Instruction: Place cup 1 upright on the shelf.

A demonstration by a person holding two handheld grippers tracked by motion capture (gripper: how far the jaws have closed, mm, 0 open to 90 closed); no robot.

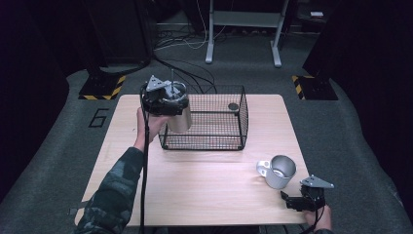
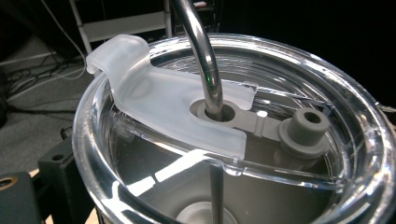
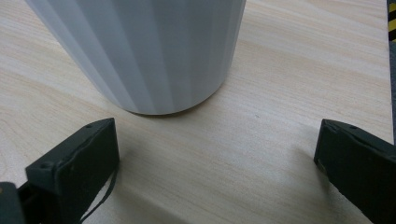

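Note:
A steel tumbler (image 1: 179,119) with a clear lid (image 2: 177,102) and a bent metal straw (image 2: 201,56) hangs at the left end of a black wire basket (image 1: 214,141). My left gripper (image 1: 169,104) is shut on its upper part, and one black finger (image 2: 58,170) shows beside the lid's rim. A grey mug (image 1: 281,171) with a handle stands upright on the table at the front right. My right gripper (image 1: 292,199) rests just in front of it, open. The mug's base (image 3: 149,51) is ahead of the gripper (image 3: 215,163), outside its wide-apart jaws.
A small dark round object (image 1: 233,106) lies in the basket's far right corner. The wooden table (image 1: 204,190) has bare room in its middle and front left. Cables (image 1: 185,68), hazard-striped stand bases (image 1: 102,87) and desk legs (image 1: 210,34) are on the floor behind.

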